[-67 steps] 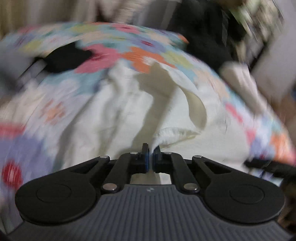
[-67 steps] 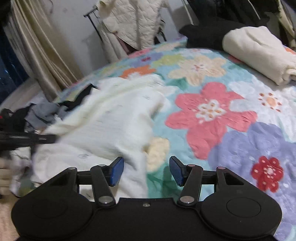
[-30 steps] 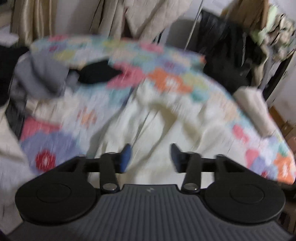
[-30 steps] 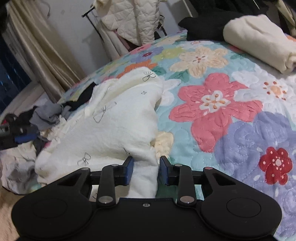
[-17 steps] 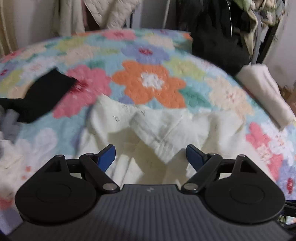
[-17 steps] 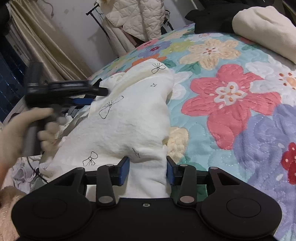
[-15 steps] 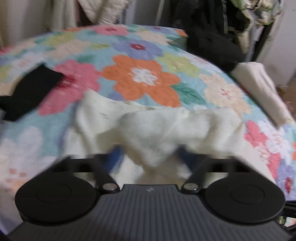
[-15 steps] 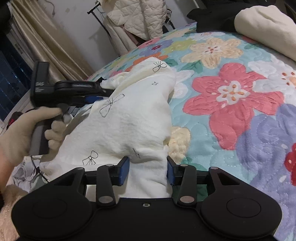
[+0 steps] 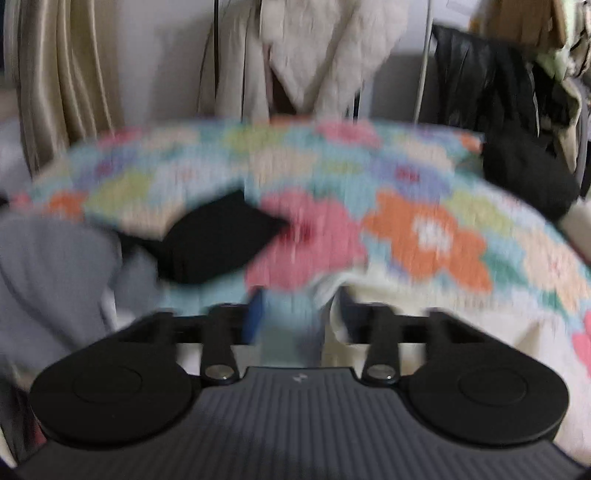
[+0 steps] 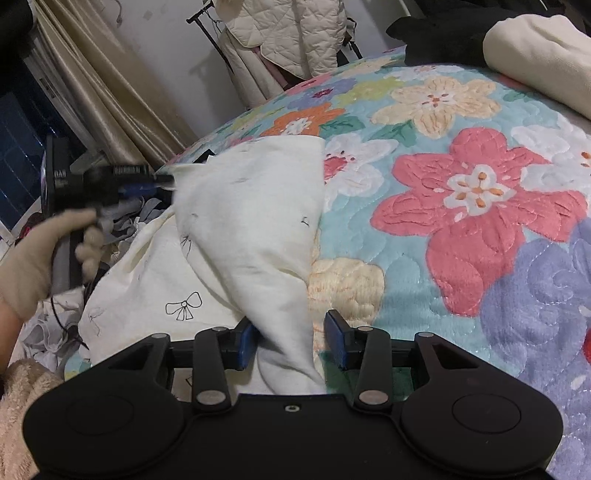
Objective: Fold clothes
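Observation:
A cream garment [image 10: 251, 221] printed with small black bows lies crumpled along the left side of the flowered quilt [image 10: 476, 192]. My right gripper [image 10: 291, 347] is open at the garment's near end. A fold of the cloth hangs between its blue pads, against the left pad and clear of the right one. A hand [image 10: 33, 258] holds my left gripper [image 10: 162, 182] at the garment's far left corner. The left wrist view is blurred. There my left gripper [image 9: 299, 317] has its fingers apart, with quilt showing between them and the cream garment [image 9: 424, 321] against the right finger.
A folded cream garment [image 10: 543, 48] and dark clothes [image 10: 436, 26] sit at the quilt's far right. A black cloth [image 9: 214, 240] and a grey garment [image 9: 48, 277] lie at the left edge. Curtains [image 10: 110, 92] and a hanging quilted jacket [image 10: 291, 33] stand behind the bed.
The left gripper swung left to the garment's far corner and its fingers narrowed. The garment's upper layer has spread out flatter toward it. The right gripper stays open around the near fold.

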{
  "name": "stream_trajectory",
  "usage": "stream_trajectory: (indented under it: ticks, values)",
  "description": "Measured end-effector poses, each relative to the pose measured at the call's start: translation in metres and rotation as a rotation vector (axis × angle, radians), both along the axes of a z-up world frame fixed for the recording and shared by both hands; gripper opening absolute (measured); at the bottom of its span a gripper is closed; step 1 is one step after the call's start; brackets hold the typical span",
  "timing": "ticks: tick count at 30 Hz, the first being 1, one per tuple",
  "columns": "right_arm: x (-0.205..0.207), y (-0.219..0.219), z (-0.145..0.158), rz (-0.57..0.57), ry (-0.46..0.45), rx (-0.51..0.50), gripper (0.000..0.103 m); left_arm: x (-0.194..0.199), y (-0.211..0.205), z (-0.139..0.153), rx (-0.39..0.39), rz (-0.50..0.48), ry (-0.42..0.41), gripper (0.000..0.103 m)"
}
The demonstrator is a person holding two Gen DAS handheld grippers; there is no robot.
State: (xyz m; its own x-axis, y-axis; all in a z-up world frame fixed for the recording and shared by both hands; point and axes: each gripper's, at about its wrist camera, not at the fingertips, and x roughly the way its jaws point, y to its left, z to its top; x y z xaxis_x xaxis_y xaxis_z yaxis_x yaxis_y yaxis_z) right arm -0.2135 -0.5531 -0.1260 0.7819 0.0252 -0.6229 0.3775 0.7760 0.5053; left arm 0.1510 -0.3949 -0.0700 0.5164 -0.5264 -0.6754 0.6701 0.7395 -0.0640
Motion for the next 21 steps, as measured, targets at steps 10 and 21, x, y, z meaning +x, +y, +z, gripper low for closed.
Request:
stream_trajectory:
  ticks: [10,21]
  values:
    - [-0.023,-0.004,-0.006,-0.008,-0.013,0.197,0.057,-0.064,0.081,0.002,0.010,-0.135,0.295,0.086]
    - [0.002,0.018,0.001,0.066,0.000,0.068,0.013,-0.081,0.075,-0.041,0.199,-0.198,0.361,0.078]
